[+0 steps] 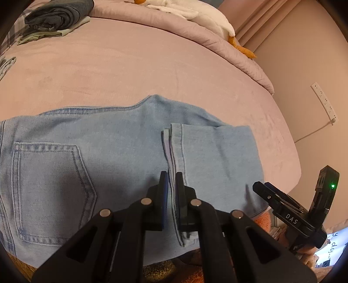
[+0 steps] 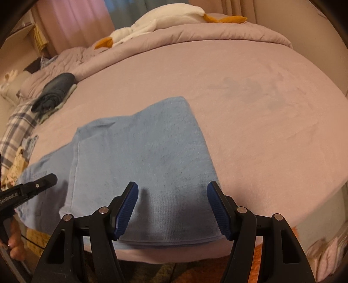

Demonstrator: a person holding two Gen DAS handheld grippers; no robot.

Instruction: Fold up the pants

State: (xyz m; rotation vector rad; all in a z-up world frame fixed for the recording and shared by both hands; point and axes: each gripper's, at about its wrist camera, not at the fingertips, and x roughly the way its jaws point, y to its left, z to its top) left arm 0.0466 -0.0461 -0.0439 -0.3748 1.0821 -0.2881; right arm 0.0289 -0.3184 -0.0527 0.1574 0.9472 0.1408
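Where doubled over, pale blue jeans, pocket upward.

A bed covered in a pinkish-mauve sheet is seen. Light blue jeans are spread near its front edge. A dark folded clothes pile is parked far left, and a bunched quilt lines the back.
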